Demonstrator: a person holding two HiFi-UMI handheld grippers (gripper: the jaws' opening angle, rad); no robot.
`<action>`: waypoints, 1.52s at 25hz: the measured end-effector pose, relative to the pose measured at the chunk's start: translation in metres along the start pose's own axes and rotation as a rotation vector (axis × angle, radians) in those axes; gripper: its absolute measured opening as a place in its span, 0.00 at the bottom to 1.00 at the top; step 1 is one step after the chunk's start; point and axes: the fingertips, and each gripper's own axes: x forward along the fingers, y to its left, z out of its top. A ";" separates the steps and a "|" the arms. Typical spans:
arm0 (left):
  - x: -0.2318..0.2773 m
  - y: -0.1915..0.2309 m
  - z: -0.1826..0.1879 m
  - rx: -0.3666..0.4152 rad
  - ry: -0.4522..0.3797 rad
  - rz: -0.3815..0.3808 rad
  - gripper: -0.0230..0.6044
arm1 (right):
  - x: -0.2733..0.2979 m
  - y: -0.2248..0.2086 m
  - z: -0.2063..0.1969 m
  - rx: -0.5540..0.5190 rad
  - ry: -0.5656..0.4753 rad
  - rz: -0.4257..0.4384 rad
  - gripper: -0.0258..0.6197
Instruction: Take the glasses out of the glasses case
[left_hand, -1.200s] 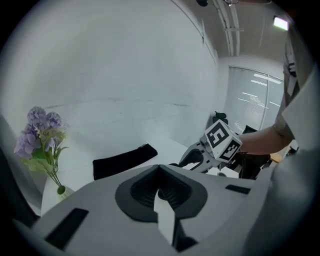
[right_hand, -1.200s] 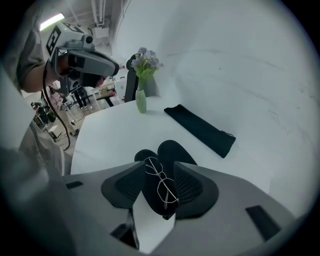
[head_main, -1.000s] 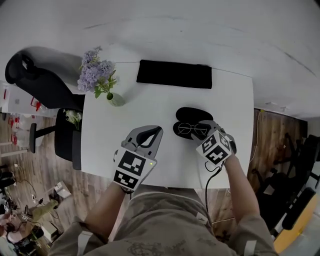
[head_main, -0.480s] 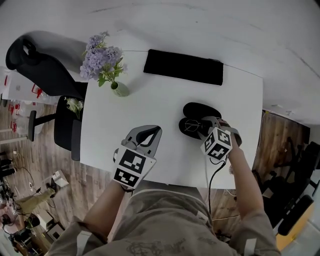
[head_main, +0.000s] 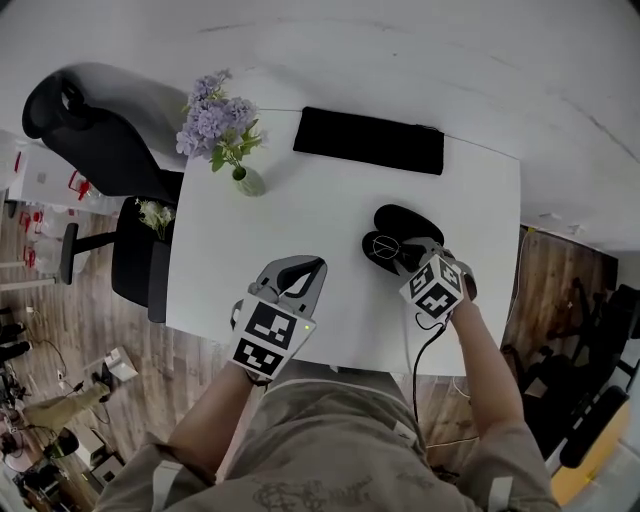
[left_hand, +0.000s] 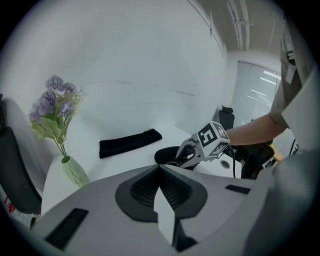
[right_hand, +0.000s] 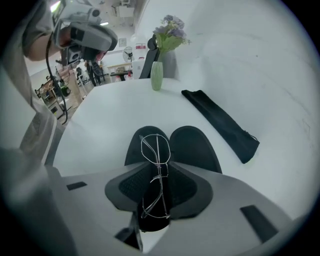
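Observation:
The black glasses case (head_main: 397, 219) lies open on the white table (head_main: 300, 215), right of the middle. Thin wire-framed glasses (right_hand: 156, 149) rest in its near half (right_hand: 135, 147); the other half (right_hand: 193, 142) is bare. My right gripper (head_main: 402, 254) points steeply down over the case. Its jaws are closing on either side of the glasses (head_main: 381, 245), with a narrow dark gap still beside the frame. My left gripper (head_main: 316, 268) hovers near the table's front edge, left of the case, shut with nothing in it; its tips (left_hand: 160, 167) meet.
A flat black pouch (head_main: 368, 141) lies along the table's far edge. A green vase of purple flowers (head_main: 247, 180) stands at the far left corner. A black office chair (head_main: 95, 145) sits left of the table. Wooden floor surrounds it.
My right gripper has sunk onto the open case, rolled a little, and its jaws have narrowed around the glasses. The left gripper has shifted slightly.

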 end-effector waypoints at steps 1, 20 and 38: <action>-0.002 0.000 0.001 0.005 -0.003 0.001 0.06 | -0.004 -0.001 0.004 0.027 -0.018 -0.009 0.23; -0.097 0.010 0.094 0.102 -0.279 0.103 0.06 | -0.246 -0.027 0.124 0.252 -0.536 -0.429 0.23; -0.212 -0.008 0.197 0.216 -0.625 0.192 0.06 | -0.429 0.027 0.166 0.238 -0.906 -0.702 0.23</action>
